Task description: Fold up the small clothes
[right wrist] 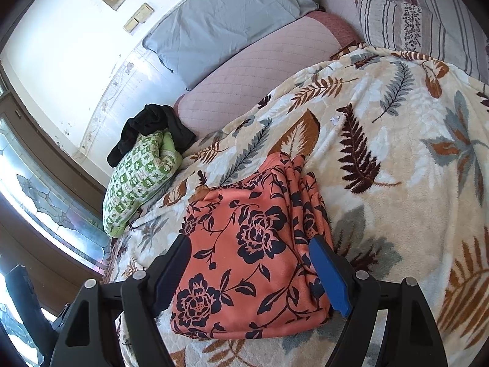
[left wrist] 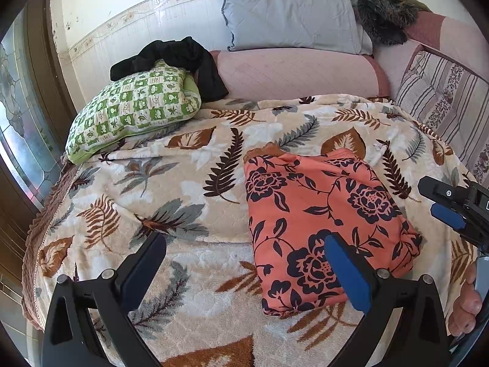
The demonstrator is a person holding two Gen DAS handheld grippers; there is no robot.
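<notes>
A coral garment with dark navy flowers lies folded into a thick rectangle on the leaf-patterned blanket. My left gripper hovers open just left of it, its right blue pad over the garment's near corner. In the right wrist view the same folded garment sits between the wide-open fingers of my right gripper, which hold nothing. The right gripper also shows at the right edge of the left wrist view, beside the garment.
A green checked pillow with black clothing on it lies at the back left. A pink bolster, grey pillow and striped bedding line the back. A window is at left. A hand shows at the right edge.
</notes>
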